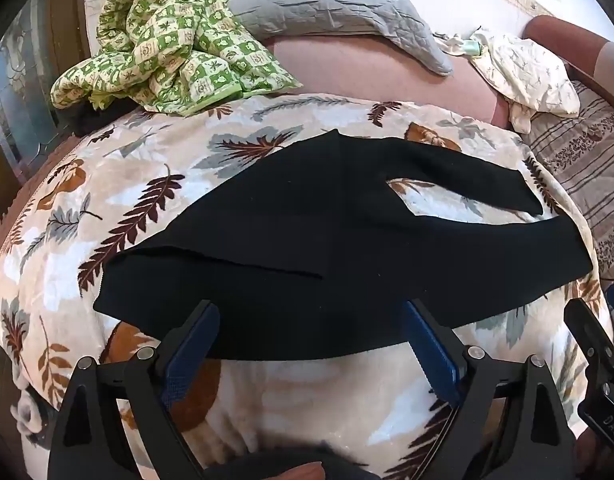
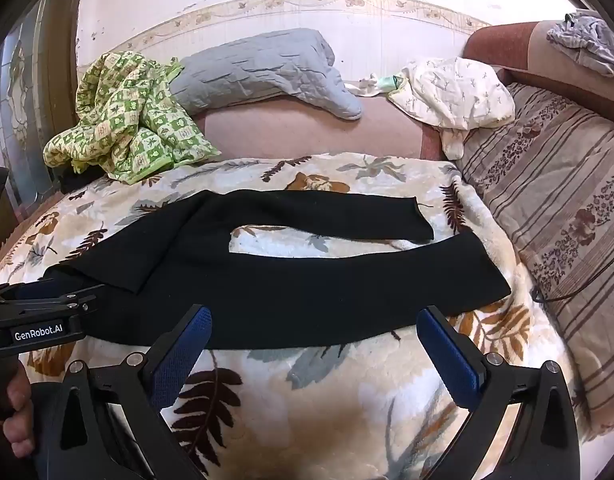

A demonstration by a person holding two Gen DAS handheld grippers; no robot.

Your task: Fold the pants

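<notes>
Black pants (image 1: 291, 248) lie spread flat on a leaf-patterned blanket (image 1: 107, 208), waist to the left, two legs running right with a gap between them. They also show in the right wrist view (image 2: 307, 280). My left gripper (image 1: 311, 316) is open and empty, its fingertips just over the pants' near edge by the waist. My right gripper (image 2: 313, 320) is open and empty, at the near edge of the front leg. The left gripper also shows at the left of the right wrist view (image 2: 47, 296).
A green checked cloth (image 2: 127, 120) lies bunched at the back left. A grey pillow (image 2: 263, 72) and a cream printed cloth (image 2: 455, 92) rest along the sofa back. A striped floral cushion (image 2: 567, 208) lies at the right.
</notes>
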